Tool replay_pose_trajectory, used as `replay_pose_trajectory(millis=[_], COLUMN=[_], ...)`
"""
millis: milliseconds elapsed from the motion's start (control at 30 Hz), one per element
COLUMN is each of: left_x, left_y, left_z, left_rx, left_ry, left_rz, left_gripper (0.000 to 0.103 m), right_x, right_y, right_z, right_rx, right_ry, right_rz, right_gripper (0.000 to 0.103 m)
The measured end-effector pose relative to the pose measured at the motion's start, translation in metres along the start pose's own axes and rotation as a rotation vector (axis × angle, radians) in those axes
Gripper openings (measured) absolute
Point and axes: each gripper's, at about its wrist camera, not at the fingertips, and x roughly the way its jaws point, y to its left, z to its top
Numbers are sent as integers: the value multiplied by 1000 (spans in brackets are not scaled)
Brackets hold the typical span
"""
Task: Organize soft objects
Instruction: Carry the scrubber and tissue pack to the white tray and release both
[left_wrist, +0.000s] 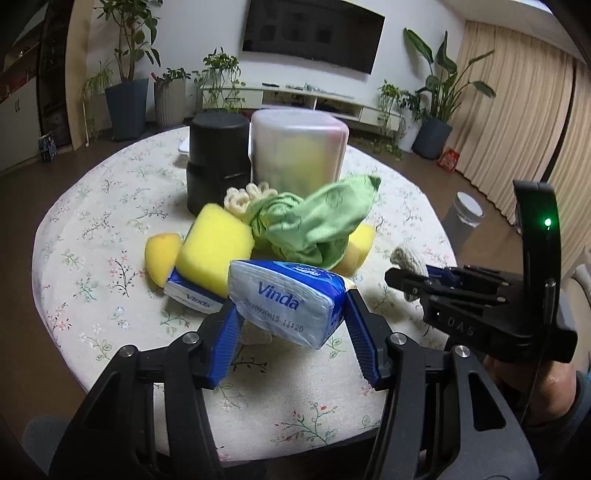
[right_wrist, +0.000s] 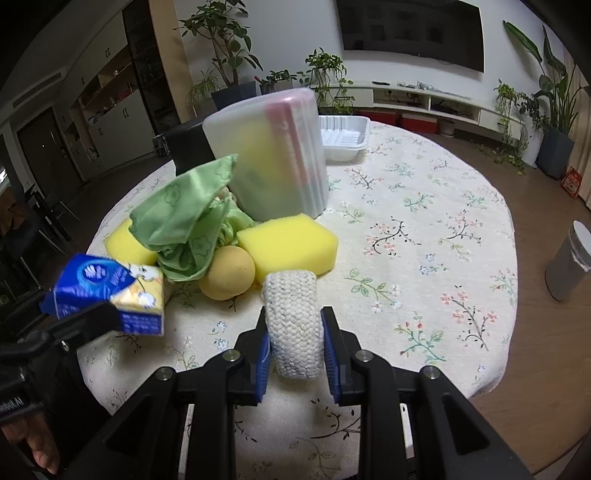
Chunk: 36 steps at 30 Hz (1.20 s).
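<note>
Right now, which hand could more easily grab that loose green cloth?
Neither is free: the left gripper holds the tissue pack, the right gripper the knitted roll. The green cloth lies nearer the left.

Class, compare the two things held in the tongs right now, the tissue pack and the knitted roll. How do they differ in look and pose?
The tissue pack is glossy blue-and-white printed plastic; the knitted roll is plain off-white woven cloth. The pack is boxy and tilted in the left tongs; the roll is rounded, curving between the right tongs. Both are soft and gripped from their sides.
</note>
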Motion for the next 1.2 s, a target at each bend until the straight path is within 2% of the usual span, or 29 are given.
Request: replay_pose_trajectory(millis=[133, 200, 367, 567, 767, 967, 1200], left_x=[2, 4, -1, -13, -20, -41, -36], left_y=[8, 12, 20, 21, 29, 48, 90], left_z=[-1, -5, -6, 0, 0, 32, 88], left_rx=[-17, -33, -67, -62, -78, -57, -44], left_ry=[0, 7, -9, -48, -59, -108, -120], left_rz=[-1, -6, -25, -25, -23, 6, 32], left_gripper=[50, 45, 45, 44, 44, 44, 44], right_x=[-3, -4, -6, -11, -19, -30, -48], right_y=[4, 8, 14, 21, 30, 26, 1], right_z=[-1, -1, -1, 1, 2, 17, 67], right_rx=[-10, -20, -40, -59, -88, -95, -113], right_ry=[-1, 0, 0, -13, -21, -24, -66], right_rz=[-9, -13, -18, -25, 2, 18, -8], right_gripper=[27, 27, 27, 27, 25, 25, 25])
